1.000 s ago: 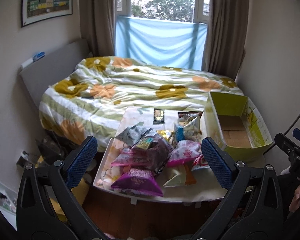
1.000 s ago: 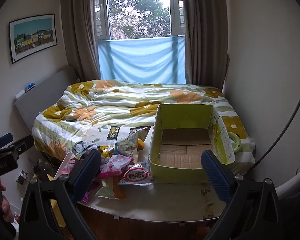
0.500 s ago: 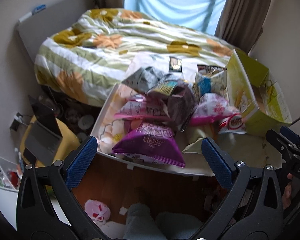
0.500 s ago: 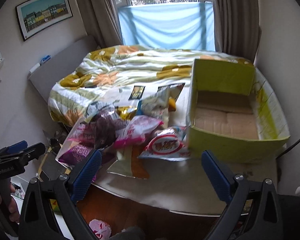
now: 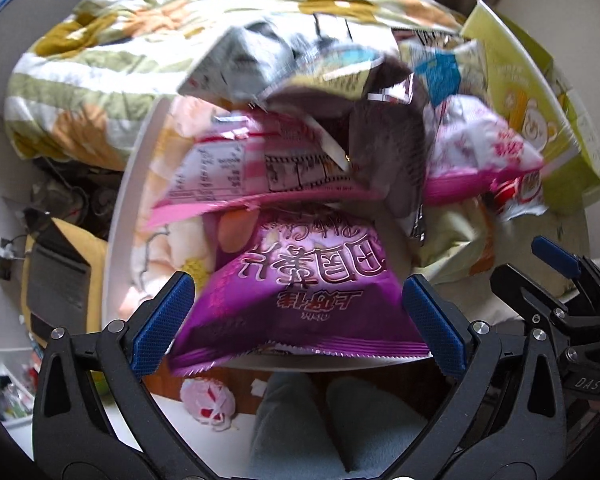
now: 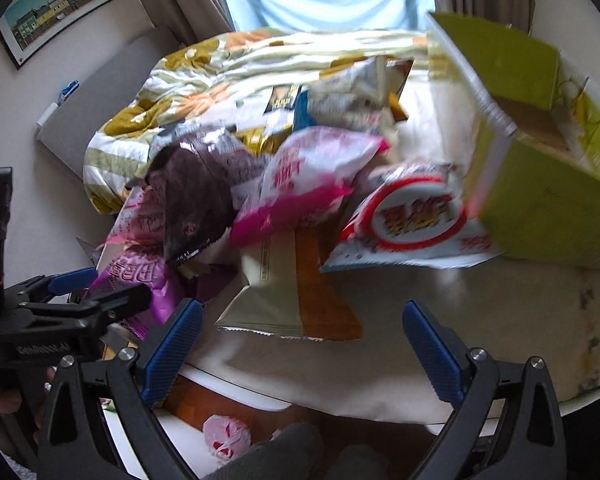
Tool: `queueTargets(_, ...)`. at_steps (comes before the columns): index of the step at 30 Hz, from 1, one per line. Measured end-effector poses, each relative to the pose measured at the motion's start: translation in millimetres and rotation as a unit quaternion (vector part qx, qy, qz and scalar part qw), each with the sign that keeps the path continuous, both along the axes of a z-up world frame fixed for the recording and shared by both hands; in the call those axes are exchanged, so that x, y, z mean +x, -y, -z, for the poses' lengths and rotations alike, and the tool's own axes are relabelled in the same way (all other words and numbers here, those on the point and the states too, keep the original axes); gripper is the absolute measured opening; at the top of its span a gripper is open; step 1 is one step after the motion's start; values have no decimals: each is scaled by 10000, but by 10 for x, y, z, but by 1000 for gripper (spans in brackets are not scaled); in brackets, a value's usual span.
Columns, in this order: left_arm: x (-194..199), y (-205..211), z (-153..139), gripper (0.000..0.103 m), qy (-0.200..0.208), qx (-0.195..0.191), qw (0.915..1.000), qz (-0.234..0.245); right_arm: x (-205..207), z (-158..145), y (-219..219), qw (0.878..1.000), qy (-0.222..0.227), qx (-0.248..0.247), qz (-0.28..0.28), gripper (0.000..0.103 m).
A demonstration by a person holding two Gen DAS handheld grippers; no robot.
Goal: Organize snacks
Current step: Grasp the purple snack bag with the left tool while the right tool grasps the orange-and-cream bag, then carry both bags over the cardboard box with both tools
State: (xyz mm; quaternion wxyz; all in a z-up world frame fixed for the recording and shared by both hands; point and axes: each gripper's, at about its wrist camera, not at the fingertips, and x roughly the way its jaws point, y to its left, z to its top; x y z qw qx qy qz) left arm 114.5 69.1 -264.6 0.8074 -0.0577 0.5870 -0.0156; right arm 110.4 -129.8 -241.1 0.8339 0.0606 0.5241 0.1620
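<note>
A pile of snack bags lies on a white table point(image 6: 500, 332). A purple bag point(image 5: 300, 288) lies at the near edge, between the open fingers of my left gripper point(image 5: 300, 320), which is not closed on it. Behind it are a pink bag point(image 5: 260, 172) and a dark brown bag point(image 5: 392, 152). In the right wrist view I see a cream-and-orange bag point(image 6: 292, 292), a red-and-white bag point(image 6: 416, 220), a pink-and-white bag point(image 6: 312, 176) and the green cardboard box point(image 6: 540, 184), open-topped, at the right. My right gripper point(image 6: 300, 344) is open and empty, just before the cream bag.
A bed with a flowered quilt point(image 6: 220, 80) lies behind the table. A yellow stool with a laptop point(image 5: 56, 272) stands at the left on the floor. A crumpled pink wrapper point(image 6: 226, 436) lies on the floor under the table's edge. My left gripper shows in the right wrist view point(image 6: 72, 292).
Both grippers have moved down and forward toward the snack pile. The purple bag now sits between the left fingers. The right gripper has come close to the cream-and-orange bag.
</note>
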Motion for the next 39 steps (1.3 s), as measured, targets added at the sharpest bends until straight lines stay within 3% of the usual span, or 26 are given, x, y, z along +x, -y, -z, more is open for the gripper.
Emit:
queueTargets(6,136,50,200,102,-108,-51,9998,175,93,176,14,9998,-181,97,68,99)
queueTargets(16,201,-150,392,97,-332,-235,9991,81,266,391,-123,9995,-258,156,-4,99)
queueTargets(27,168,-243,354,91,-239,-546,9981,171,312,526,-228,9991,-333,11,-280,65)
queueTargets(31,139,-238,294,85,-224,-662,9973,207,268,495,-214,9989,-324,-51,-330,60)
queueTargets(39,-5,-160,64,84,-63,-874,9958,264,-5,306,-39,9990,-301,63,-324,60)
